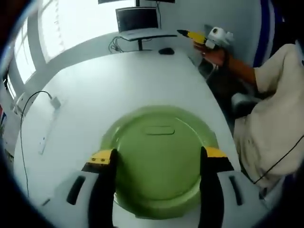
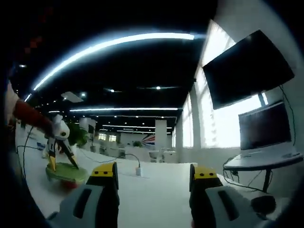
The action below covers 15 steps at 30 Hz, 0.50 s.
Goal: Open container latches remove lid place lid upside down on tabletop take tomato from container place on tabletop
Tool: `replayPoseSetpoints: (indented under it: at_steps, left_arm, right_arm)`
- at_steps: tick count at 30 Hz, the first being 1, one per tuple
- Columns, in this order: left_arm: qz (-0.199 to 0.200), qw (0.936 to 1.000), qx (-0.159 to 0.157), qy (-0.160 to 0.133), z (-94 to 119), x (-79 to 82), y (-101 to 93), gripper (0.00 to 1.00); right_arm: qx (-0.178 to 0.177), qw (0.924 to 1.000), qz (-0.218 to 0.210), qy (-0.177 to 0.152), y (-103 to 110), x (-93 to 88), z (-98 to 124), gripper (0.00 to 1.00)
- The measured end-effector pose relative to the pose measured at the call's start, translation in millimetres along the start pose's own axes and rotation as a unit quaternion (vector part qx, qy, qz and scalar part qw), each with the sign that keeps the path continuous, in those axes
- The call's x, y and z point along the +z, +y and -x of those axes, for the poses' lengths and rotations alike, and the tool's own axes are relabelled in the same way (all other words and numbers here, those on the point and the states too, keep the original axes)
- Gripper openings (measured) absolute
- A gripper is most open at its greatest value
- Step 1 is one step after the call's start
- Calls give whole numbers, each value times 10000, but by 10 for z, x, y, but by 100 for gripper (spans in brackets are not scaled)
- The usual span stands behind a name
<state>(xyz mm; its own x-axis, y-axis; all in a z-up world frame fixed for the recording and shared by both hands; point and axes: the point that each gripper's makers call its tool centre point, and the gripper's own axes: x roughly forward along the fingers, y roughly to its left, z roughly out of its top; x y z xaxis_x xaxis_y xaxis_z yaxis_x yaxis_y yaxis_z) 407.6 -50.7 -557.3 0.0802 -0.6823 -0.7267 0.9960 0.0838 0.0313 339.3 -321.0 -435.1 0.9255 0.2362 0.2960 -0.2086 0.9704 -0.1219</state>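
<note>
Both tongs stand spread and empty. The left tongs hover above the round green plastic container lid on the white worktop; the right tongs hang well away. Latches come first, so each should be squarely met at the rim.

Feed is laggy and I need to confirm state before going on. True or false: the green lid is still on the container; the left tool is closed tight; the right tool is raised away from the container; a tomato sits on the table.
1. The green lid covers the container: true.
2. The left tool is closed tight: false, its jaws stand apart, straddling the lid.
3. The right tool is raised away from the container: true, it points across the room.
4. A tomato sits on the table: false, none is out.
</note>
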Motion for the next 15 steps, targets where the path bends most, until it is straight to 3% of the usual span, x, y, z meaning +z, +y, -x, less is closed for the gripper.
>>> replayPoseSetpoints:
  at_steps: [3,4,7,11,13,15]
  left_arm:
    - [-29,10000,-16,66,1,-3,10,63]
    - [-44,9999,-22,97,-2,-5,13,64]
    - [-63,9999,-41,146,0,-21,61,64]
    - [-70,9998,-58,151,16,-75,242,64]
    - [-68,9999,-59,134,22,-85,289,64]
    - [-65,9999,-58,107,28,-92,321,64]
  right_arm:
    - [543,9971,452,-281,321,143,-95,55]
    - [474,9944,743,-576,390,267,-121,52]
    - [830,9832,1304,-973,661,419,-173,48]
    - [1371,9630,2022,-1141,1045,419,-253,51]
    - [1668,9546,2170,-1177,1221,383,-269,51]
    - [1979,9413,2435,-1248,1427,337,-270,50]
